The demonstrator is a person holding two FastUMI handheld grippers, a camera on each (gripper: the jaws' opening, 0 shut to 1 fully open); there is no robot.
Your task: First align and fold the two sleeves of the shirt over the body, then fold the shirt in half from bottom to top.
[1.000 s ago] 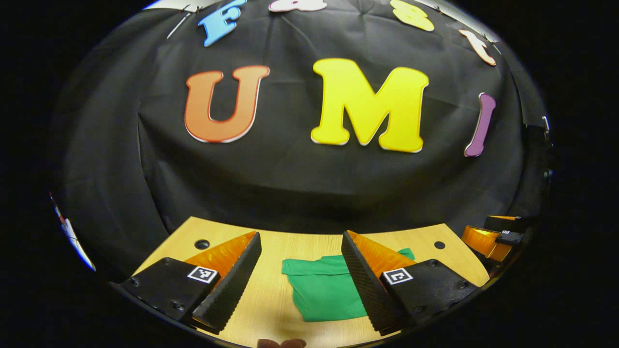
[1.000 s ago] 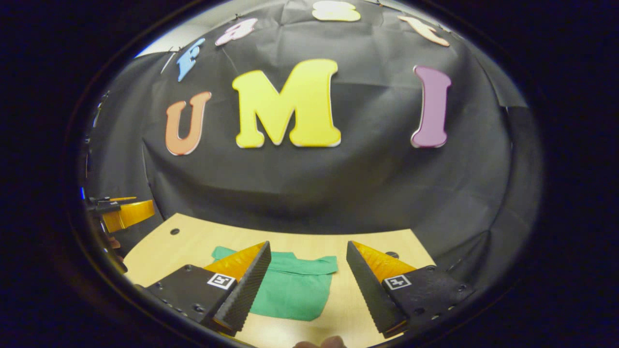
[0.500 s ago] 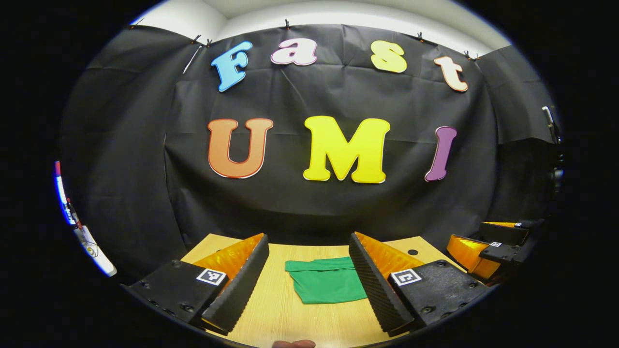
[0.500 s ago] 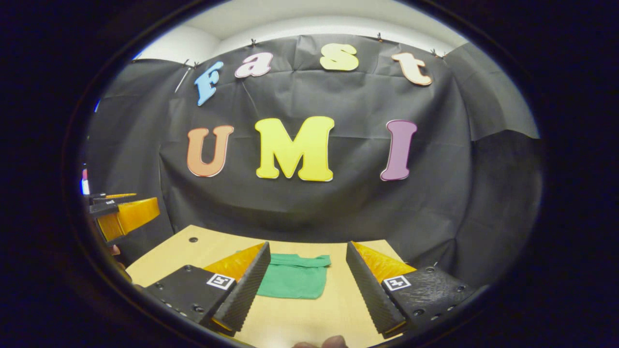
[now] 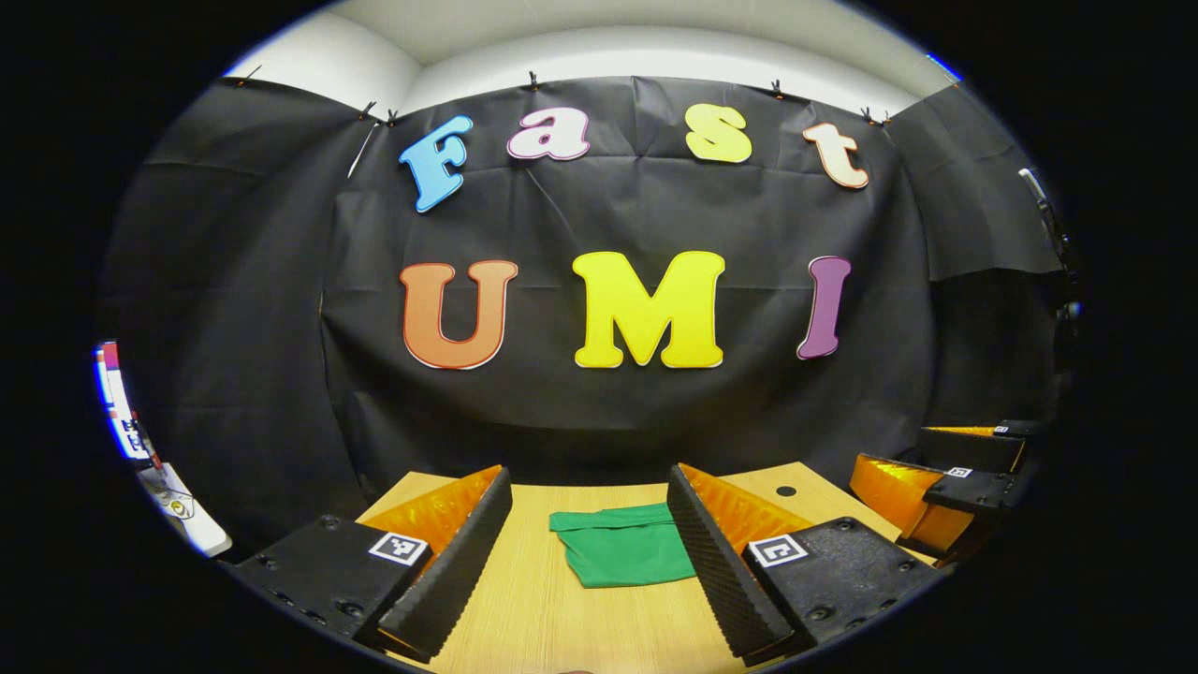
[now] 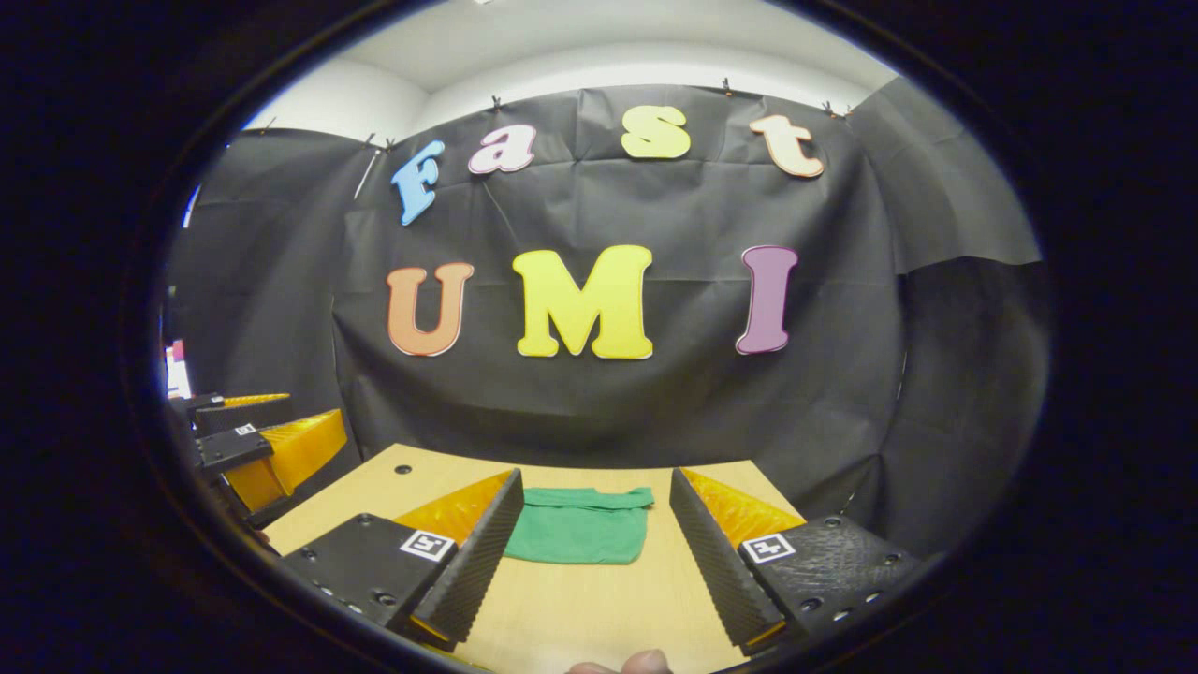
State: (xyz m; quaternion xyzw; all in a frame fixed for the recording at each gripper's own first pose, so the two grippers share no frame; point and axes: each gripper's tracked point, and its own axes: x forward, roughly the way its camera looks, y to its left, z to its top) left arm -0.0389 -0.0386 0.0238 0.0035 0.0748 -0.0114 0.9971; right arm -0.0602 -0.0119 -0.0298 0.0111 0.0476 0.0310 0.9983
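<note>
The green shirt (image 5: pixel 620 550) lies folded into a small flat rectangle on the wooden table (image 5: pixel 552 618), toward its far side. In the left gripper view my left gripper (image 5: pixel 588 552) hangs open above the table's near part, well short of the shirt, with nothing between its fingers. The right gripper (image 5: pixel 936 491) shows at that view's right edge. In the right gripper view the shirt (image 6: pixel 580 526) sits ahead between the open fingers of my right gripper (image 6: pixel 595 552), which holds nothing. The left gripper (image 6: pixel 262 449) shows at the left edge there.
Black cloth wall (image 5: pixel 608 402) stands right behind the table's far edge. The tabletop has small round holes (image 5: pixel 786 490) near its far corners (image 6: pixel 402 469). A fingertip (image 6: pixel 622 665) shows at the bottom of the right gripper view.
Both grippers have pulled back and up from the shirt, which now looks smaller and farther off. More of the wall and ceiling has come into view. Both stay open.
</note>
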